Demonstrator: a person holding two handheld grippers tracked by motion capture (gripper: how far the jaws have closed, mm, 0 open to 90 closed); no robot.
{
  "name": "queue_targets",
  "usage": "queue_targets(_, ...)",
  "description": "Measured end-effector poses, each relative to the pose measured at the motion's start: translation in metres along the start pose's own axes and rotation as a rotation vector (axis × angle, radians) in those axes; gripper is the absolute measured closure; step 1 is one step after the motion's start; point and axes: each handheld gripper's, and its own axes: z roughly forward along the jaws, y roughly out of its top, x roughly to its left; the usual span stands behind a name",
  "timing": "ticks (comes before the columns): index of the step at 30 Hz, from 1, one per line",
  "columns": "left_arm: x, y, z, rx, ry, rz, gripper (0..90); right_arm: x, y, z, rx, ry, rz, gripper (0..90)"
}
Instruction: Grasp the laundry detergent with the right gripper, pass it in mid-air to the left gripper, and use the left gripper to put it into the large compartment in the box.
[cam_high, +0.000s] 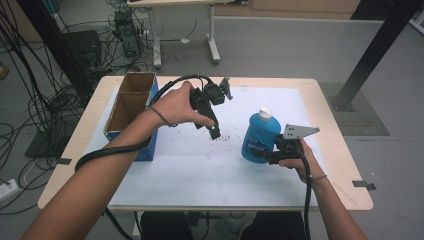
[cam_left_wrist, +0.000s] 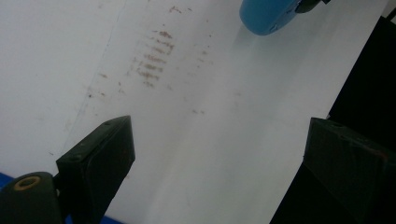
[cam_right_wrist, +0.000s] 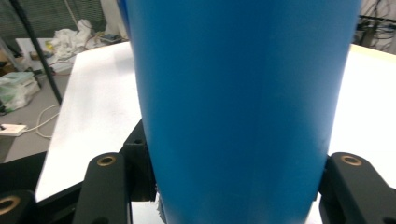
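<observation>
- High view: the counter (cam_high: 200, 175) carries an open cardboard box (cam_high: 131, 107) at its left edge, well to the left of the blue bottle (cam_high: 260, 136).
- The blue bottle stands tilted toward the box, its white cap (cam_high: 265, 113) uppermost, on the counter's right half.
- The right hand-held gripper (cam_high: 270, 156) is clamped on the bottle's lower body (the right gripper view shows both jaws pressed against its sides).
- The left hand-held gripper (cam_high: 214, 131) hovers between box and bottle, jaws apart, nothing between them.
- Step in hand, as I judge it: carrying the gripped bottle. Next it likely needs moving leftward to the box, keeping the grip firm.
</observation>
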Motion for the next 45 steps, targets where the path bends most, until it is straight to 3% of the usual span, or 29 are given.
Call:
queue_targets(17,-0.015,0.006,-0.006,0.017,-0.026,0.113,9.1,0.004,0.016,0.013,0.021,0.091,-0.043,41.3)
queue_targets(20,-0.021,0.011,-0.007,0.042,-0.036,0.16,9.2,0.005,0.018,0.017,0.033,0.113,-0.051,41.3)
queue_targets(24,-0.028,0.013,-0.01,0.048,-0.031,0.189,9.3,0.006,0.02,0.022,0.043,0.129,-0.055,41.3)
queue_targets(45,-0.055,0.028,-0.018,0.103,-0.028,0.305,9.3,0.013,0.026,0.046,0.076,0.213,-0.09,41.3)
